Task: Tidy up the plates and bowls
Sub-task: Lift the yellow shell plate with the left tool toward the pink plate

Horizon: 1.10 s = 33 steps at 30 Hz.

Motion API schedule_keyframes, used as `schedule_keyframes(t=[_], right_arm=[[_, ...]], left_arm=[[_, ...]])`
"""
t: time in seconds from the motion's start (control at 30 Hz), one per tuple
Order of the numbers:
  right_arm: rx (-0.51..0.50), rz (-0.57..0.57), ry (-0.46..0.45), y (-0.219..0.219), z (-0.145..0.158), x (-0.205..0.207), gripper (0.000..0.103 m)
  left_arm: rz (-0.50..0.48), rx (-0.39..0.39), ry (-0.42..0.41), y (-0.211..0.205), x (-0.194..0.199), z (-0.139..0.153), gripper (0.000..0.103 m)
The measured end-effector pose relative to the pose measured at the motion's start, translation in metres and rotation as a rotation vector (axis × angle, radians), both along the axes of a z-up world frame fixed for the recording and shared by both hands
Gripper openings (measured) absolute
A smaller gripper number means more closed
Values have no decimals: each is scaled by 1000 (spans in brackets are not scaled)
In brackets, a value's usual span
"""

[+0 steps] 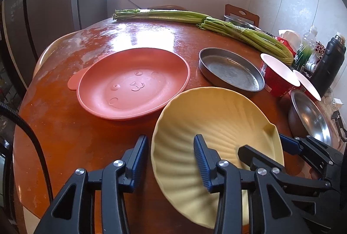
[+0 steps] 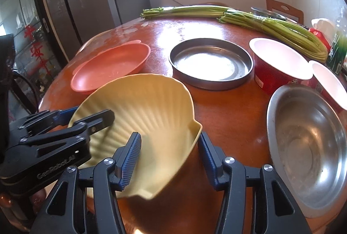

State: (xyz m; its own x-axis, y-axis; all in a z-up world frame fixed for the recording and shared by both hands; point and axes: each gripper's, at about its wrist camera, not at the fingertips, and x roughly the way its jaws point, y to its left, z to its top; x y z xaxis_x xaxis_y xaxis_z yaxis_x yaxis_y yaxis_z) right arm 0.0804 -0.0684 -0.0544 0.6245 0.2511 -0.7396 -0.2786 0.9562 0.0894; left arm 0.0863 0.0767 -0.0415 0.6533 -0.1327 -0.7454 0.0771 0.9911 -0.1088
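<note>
The yellow shell-shaped plate [image 2: 138,116], apparently light, rigid and slick, was clamped at opposite rims by left gripper [image 1: 171,160] and right gripper [image 2: 169,155].

The table [image 1: 65,125] is showing glossy, worn wood; the round pan [image 2: 211,63] is gleaming as dull metal; the yellow shell plate [image 1: 216,121] is looking matt, ribbed plastic.

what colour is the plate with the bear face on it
Salmon pink plate, clearest in the left wrist view.
</note>
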Motion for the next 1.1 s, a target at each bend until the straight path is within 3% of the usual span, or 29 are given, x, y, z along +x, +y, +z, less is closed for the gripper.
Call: schedule_keyframes(t=[0.07, 0.6, 1.1], right_arm=[[2, 2, -3, 1, 0, -2, 55], [39, 9, -8, -4, 15, -17, 54], [38, 57, -51, 26, 36, -8, 54]], left_arm=[[-16, -20, 2, 0, -1, 0, 37], [-18, -45, -11, 0, -11, 13, 37], [47, -36, -50, 27, -8, 34, 37]])
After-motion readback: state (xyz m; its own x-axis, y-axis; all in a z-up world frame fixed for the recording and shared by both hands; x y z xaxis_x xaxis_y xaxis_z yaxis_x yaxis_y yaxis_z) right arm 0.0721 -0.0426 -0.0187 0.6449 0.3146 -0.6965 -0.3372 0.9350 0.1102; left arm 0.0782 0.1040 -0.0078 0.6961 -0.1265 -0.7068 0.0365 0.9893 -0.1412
